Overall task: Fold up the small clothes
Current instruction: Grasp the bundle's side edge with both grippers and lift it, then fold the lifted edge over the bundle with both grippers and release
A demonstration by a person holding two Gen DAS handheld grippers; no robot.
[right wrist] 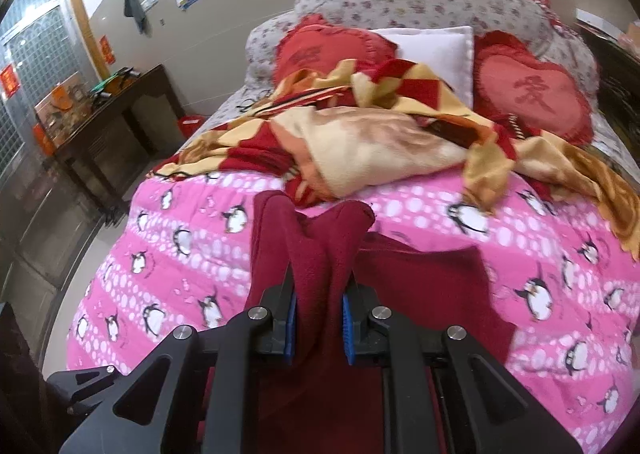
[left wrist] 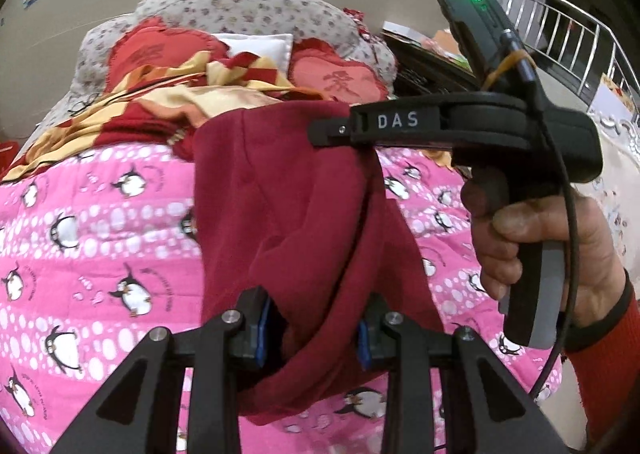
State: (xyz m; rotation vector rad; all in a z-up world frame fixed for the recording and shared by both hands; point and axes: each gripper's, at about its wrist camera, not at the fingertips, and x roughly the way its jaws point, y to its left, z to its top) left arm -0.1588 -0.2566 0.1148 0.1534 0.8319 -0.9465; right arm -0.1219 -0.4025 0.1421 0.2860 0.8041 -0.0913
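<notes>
Both hand-held grippers up over the bed's pink penguin quilt point(right wrist: 420, 222) w/ 1 dark red garment point(left wrist: 288, 190) strung between them. Left hand-held gripper point(left wrist: 310, 328) clamped on a fold of it, blue pads either side. Right hand-held gripper point(right wrist: 319, 322) pinching a bunched edge; in the left view its side reads "DAS" and its tip grips the cloth's top corner. Toward the headboard edge: 2 red heart cushions point(right wrist: 532, 94), 1 white pillow point(right wrist: 432, 50), 1 red-yellow blanket point(right wrist: 380, 142).

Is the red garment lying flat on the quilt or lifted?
Lifted: the garment hangs bunched between the left gripper and right gripper, both shut on it, above the quilt.
</notes>
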